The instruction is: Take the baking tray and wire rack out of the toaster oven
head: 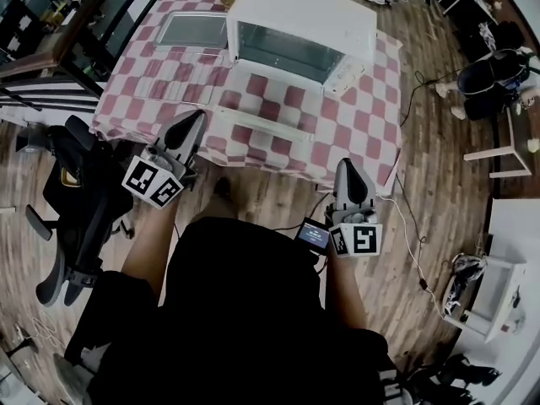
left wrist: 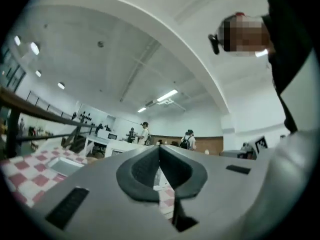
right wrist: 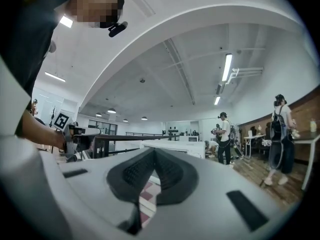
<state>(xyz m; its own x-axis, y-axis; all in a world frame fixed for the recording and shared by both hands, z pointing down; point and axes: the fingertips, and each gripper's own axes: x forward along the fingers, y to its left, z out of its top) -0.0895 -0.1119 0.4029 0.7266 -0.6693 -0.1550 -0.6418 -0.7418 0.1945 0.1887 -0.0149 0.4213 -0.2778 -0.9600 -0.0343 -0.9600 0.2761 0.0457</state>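
1. The toaster oven [head: 304, 11] is a white box standing upright on the far part of the checked desk [head: 371, 133], with its glazed front facing the person.
2. The baking tray [head: 192, 29] is grey, shallow and rectangular. It lies flat on the desk just left of the oven, outside it.
3. The wire rack [head: 263, 125] has a pale frame and lies flat on the desk in front of the oven, apart from it. The checks show through it.

We see wood plank floor [head: 447, 192], red-checked table [head: 135, 91], black office chair [head: 80, 197] left of it, white ceiling [right wrist: 200, 74], strip lights [right wrist: 227, 67].
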